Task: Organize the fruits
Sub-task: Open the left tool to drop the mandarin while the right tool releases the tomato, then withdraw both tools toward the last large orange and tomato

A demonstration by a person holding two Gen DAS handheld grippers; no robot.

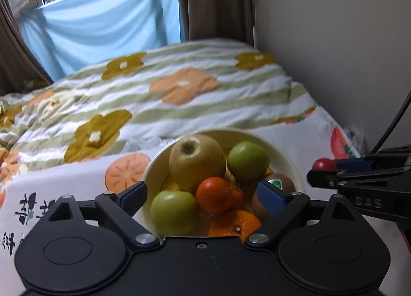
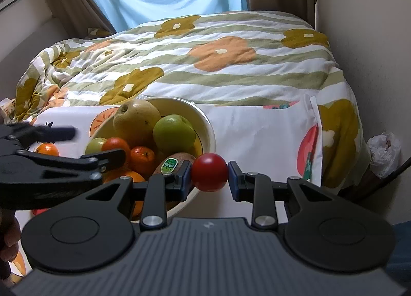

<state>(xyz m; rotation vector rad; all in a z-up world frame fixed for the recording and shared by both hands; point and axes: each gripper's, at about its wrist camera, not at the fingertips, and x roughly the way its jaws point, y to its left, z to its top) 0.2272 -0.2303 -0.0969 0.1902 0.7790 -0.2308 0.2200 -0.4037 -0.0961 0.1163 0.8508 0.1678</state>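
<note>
A cream bowl (image 1: 287,152) (image 2: 205,121) on the white fruit-print cloth holds a yellow-brown pear (image 1: 196,158), two green apples (image 1: 248,159), tangerines (image 1: 217,194), an orange (image 1: 235,225) and a stickered kiwi (image 2: 173,163). My left gripper (image 1: 203,193) is open, its fingers straddling the bowl above the fruit. My right gripper (image 2: 209,175) is shut on a small red tomato (image 2: 209,172) (image 1: 324,164), held just right of the bowl's rim. Another tangerine (image 2: 47,149) lies on the cloth left of the bowl.
A bed with a striped flower quilt (image 2: 218,64) lies behind the cloth. A wall (image 1: 334,38) stands on the right. A crumpled plastic bag (image 2: 384,153) sits by the wall. A black cable (image 1: 393,121) hangs at the right.
</note>
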